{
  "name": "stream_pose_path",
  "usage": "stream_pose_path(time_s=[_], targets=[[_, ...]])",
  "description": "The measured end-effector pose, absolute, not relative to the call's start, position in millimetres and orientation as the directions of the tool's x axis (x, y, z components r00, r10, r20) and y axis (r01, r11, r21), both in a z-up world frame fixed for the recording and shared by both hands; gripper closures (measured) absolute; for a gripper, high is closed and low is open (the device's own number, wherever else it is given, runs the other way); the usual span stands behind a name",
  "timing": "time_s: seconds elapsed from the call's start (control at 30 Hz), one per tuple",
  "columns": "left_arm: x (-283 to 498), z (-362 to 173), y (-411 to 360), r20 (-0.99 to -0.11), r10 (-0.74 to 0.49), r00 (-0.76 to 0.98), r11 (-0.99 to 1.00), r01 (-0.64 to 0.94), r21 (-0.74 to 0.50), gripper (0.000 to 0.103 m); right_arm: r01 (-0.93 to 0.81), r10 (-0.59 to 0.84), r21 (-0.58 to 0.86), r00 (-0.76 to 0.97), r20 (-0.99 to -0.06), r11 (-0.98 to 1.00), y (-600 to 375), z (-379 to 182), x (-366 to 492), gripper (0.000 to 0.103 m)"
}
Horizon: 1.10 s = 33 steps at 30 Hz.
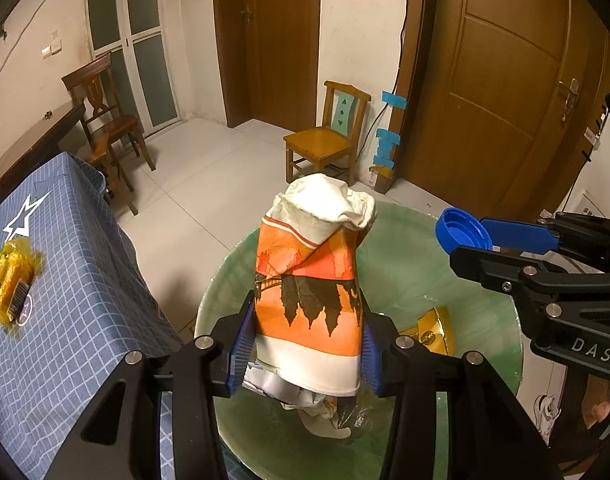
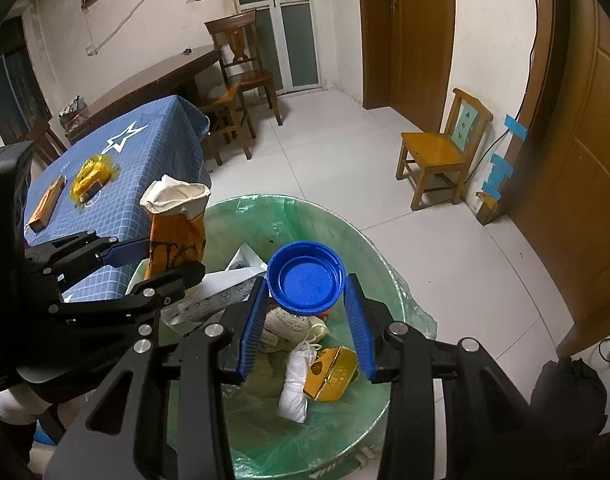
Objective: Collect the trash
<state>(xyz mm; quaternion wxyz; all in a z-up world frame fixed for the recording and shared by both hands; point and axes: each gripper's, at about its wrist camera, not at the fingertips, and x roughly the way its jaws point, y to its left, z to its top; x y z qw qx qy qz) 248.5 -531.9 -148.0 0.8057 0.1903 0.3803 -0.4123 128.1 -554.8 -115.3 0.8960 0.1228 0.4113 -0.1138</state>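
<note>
White floor tiles surround one green-lined trash bin point(image 2: 389, 264), above which the left gripper point(image 1: 307, 354) is clamped on one crumpled orange-and-white paper cup point(image 1: 311, 280) and the right gripper point(image 2: 307, 334) pinches one blue bottle cap point(image 2: 305, 278), while two wrappers, a yellow wrapper point(image 2: 89, 178) and an orange packet point(image 2: 47, 204), lie on the blue checked tablecloth point(image 2: 153, 152).
</note>
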Motion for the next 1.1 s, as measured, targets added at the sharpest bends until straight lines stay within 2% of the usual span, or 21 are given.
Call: stream_pose_path(time_s=[0.47, 0.63, 0.8, 1.1], targets=[[255, -150, -528, -0.769, -0.517, 0.376, 0.593, 0.805, -0.006, 0.055, 0.304, -0.103, 0.125, 0.636, -0.765, 0.945, -554, -116, 128, 0.066], [254, -150, -526, -0.769, -0.515, 0.377, 0.592, 0.806, -0.001, 0.049, 0.306, -0.102, 0.130, 0.638, -0.764, 0.943, -554, -115, 129, 0.065], [254, -149, -522, -0.766, -0.511, 0.389, 0.595, 0.804, 0.012, 0.039, 0.311, -0.104, 0.137, 0.647, -0.755, 0.941, -554, -118, 126, 0.061], [249, -149, -515, -0.767, -0.502, 0.400, 0.603, 0.798, 0.022, 0.037, 0.318, -0.113, 0.141, 0.661, -0.742, 0.938, -553, -113, 117, 0.061]])
